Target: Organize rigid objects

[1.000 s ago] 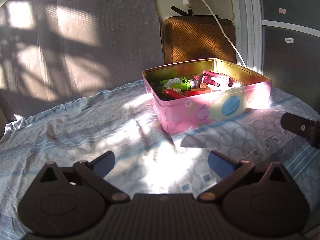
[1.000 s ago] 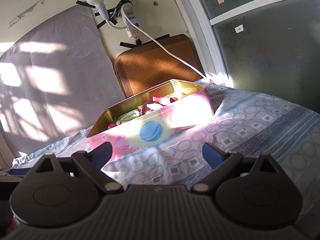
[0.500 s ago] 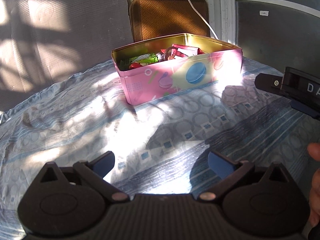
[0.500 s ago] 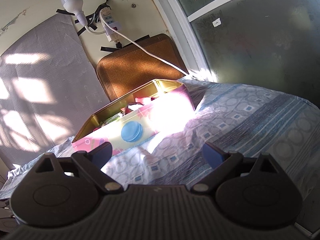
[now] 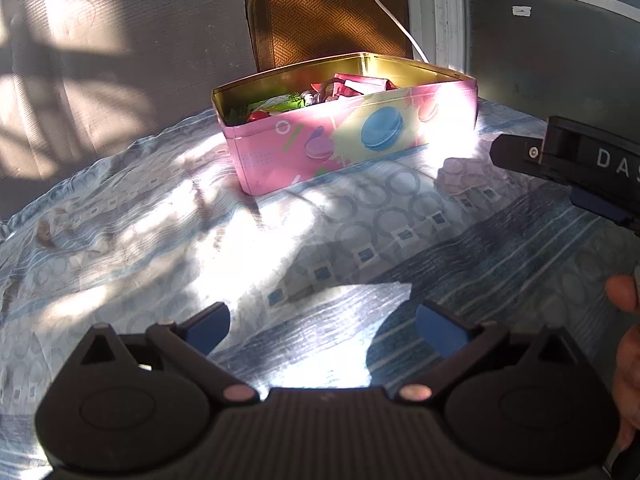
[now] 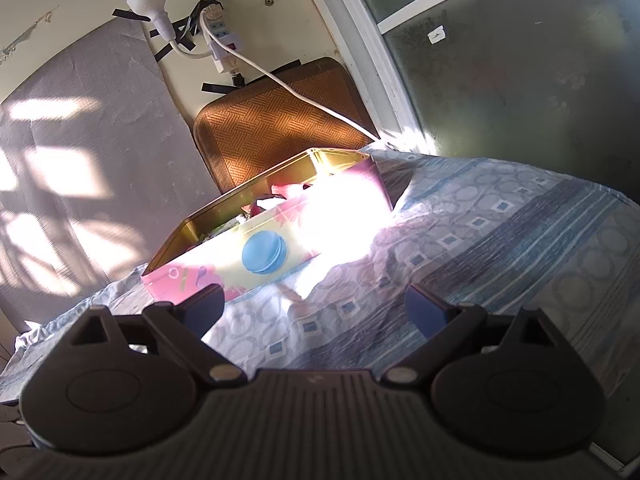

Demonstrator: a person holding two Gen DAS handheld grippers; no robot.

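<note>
The pink tin point(image 5: 348, 128) sits open on the patterned bedsheet point(image 5: 360, 248), lid off, its gold inside showing a jumble of wrappers point(image 5: 304, 98) and small packets, green and red among them; what each is, I can't tell. Just behind the tin a brown woven cushion point(image 5: 328, 20) leans on the wall, with a white cable point(image 6: 320, 106) trailing down past the tin's far corner. In front of the tin, the left gripper point(image 5: 322, 326) hangs over bare sheet, jaws spread wide, nothing between them. To the tin's right, the right gripper point(image 6: 314, 304) is equally wide open and empty, pointed at the tin's sunlit end. No loose object shows on the sheet near the tin, so the sorting looks largely done or paused. For any next pick, the sensible approach is from above the tin's rim, not across it: that wall is thin metal and a sideways nudge would likely slide the tin. The glare on the tin's near face hides the edge, so go slowly there.
</note>
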